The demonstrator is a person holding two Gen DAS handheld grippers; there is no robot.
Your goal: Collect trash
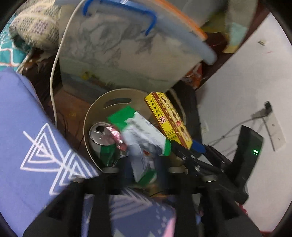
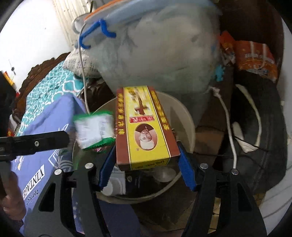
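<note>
Right now the right gripper (image 2: 147, 162) is clenched on a box (image 2: 146, 127), yellow and brown with a printed portrait, its two blue fingers (image 2: 186, 171) pressing the box's long sides near the close end. The box is held level above a round beige bin (image 2: 188, 131), whose rim curves behind and beneath it. In the left wrist view the same box (image 1: 167, 118) hangs tilted over the bin's (image 1: 94, 113) far side, with the right gripper (image 1: 193, 151) at its lower end.

The left gripper (image 1: 144, 169) grips a wrapper (image 1: 142, 134), green and white and blurred, which sticks out over the bin's mouth; its fingers are dark and smeared, closed on the wrapper's lower part. From the right wrist view the wrapper (image 2: 94, 131) sits just left of the box, with the left gripper (image 2: 36, 142) reaching in from the left edge.

Inside the bin lies a can (image 1: 102, 134), silver top open, green on its side, with a pink scrap (image 1: 116, 138) against it.

Behind the bin leans a large pale bag (image 1: 118, 51) with a blue handle (image 1: 131, 14). A white cable (image 1: 54, 73) runs down past its left side. A purple cloth (image 1: 32, 145) with white line patterns fills the left, and a white wall (image 1: 246, 91) stands at the right.
</note>
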